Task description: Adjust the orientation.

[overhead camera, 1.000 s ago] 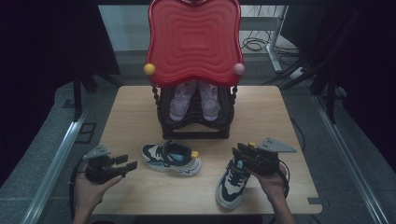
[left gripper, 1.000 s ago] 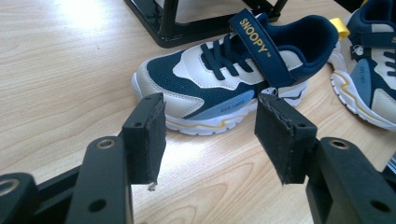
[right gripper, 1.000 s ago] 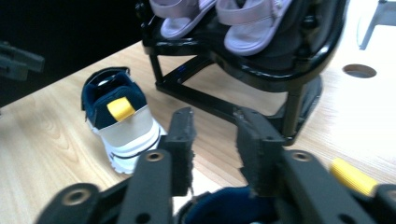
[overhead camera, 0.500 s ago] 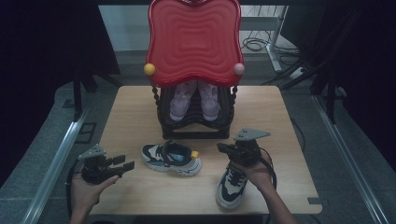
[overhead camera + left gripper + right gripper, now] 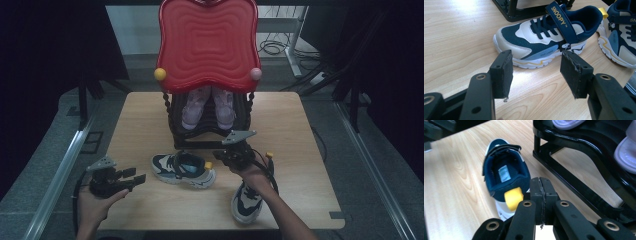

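**Q:** Surface first: what is the work done on?

**R:** Pale wood-grain table (image 5: 300,130), with dark curtains to either side, grey floor around it and cables (image 5: 272,47) on the floor at about one o'clock beyond the far edge.

**Q:** What stands on the table?

**R:** At twelve o'clock, a black shoe rack (image 5: 207,135) holding a pair of pale pink shoes (image 5: 207,107), with a red wavy panel (image 5: 207,42) rising above it. That rack sits right behind the working area, just past the right gripper.

**Q:** And the shoes being handled?

**R:** One navy and white sneaker (image 5: 183,169) lies near the table's middle, toe towards nine o'clock, its yellow heel tab towards three. The second sneaker (image 5: 247,202) lies at five o'clock near the front edge, partly under the person's right forearm.

**Q:** Grippers?

**R:** The right gripper (image 5: 220,156) hovers just beside the first sneaker's heel, jaws pressed together with nothing between them; in the right gripper view they sit next to the yellow tab, not on it. The left gripper (image 5: 135,176) is at eight o'clock, jaws apart and empty, aimed at that sneaker from a short way off.
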A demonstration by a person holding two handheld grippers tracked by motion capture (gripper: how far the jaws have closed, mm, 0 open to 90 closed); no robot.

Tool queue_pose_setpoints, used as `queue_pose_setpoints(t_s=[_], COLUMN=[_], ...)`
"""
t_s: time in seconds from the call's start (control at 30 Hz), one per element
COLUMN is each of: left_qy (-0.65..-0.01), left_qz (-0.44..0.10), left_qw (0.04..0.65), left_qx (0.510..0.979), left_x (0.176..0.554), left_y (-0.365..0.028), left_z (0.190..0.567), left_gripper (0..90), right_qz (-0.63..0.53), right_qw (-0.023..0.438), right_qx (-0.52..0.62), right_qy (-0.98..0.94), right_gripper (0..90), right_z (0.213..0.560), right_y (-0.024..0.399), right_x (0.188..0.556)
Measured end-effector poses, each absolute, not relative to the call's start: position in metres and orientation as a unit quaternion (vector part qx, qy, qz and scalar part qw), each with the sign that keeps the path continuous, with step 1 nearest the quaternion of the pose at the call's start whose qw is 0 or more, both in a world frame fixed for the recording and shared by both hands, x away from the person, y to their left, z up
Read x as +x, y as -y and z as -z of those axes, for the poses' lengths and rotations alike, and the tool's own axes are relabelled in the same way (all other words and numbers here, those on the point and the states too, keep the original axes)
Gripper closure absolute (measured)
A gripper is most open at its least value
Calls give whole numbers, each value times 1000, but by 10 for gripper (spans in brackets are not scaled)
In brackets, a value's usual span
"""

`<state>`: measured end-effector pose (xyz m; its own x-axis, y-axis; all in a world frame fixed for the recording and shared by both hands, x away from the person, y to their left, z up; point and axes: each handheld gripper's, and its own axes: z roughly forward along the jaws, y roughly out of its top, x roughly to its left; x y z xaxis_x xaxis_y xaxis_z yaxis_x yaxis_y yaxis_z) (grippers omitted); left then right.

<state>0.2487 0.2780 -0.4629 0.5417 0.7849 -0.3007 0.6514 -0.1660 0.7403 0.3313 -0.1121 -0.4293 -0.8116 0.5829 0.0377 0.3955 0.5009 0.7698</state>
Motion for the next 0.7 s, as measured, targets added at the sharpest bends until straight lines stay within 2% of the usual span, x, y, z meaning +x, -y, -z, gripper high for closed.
queue_pose_setpoints(t_s=[0.7], left_qy=[-471], left_qz=[-71], left_qw=[445], left_qx=[759], left_x=[246], left_y=[-278], left_z=[461], left_gripper=[436], right_qz=[-363], right_qw=[96], right_qx=[295], right_qy=[-878], right_gripper=[900], right_z=[459], right_y=[81], right_x=[354])
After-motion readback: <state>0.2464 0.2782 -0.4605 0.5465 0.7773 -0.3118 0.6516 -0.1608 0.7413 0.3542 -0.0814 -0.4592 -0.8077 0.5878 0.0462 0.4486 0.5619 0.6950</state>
